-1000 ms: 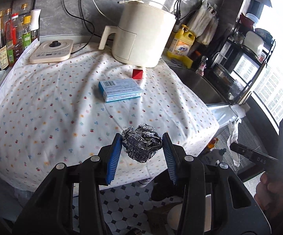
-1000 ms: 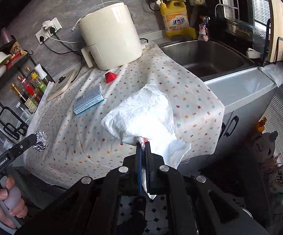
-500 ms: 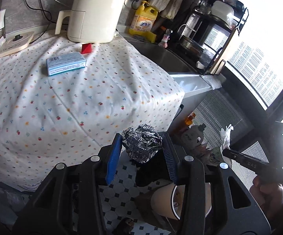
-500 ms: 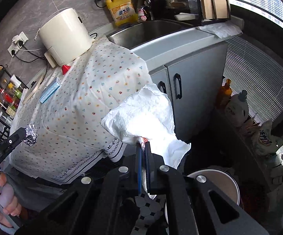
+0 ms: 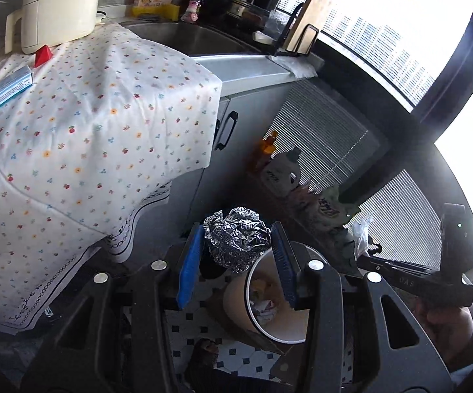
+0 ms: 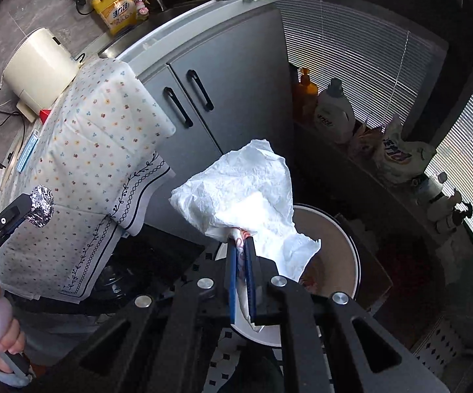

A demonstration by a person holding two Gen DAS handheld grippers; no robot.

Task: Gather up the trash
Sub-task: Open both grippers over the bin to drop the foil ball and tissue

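Observation:
My left gripper (image 5: 236, 249) is shut on a crumpled foil ball (image 5: 236, 237) and holds it just above the near rim of a round tan trash bin (image 5: 269, 327) on the tiled floor. The foil ball also shows in the right wrist view (image 6: 42, 205). My right gripper (image 6: 241, 252) is shut on a crumpled white tissue (image 6: 243, 193) and holds it over the same bin (image 6: 334, 249). The right gripper shows at the right of the left wrist view (image 5: 372, 252). Some trash lies inside the bin.
A counter with a flowered cloth (image 5: 72, 124) bears a blue box (image 5: 5, 91), a red block (image 5: 43, 55) and a cream appliance (image 5: 59, 3). Grey cabinet doors (image 6: 223, 75) stand behind the bin. Detergent bottles (image 6: 333, 111) sit on a low ledge by the window.
Both grippers have swung away from the counter and down toward the floor bin, each still holding its item. The bin is now under both.

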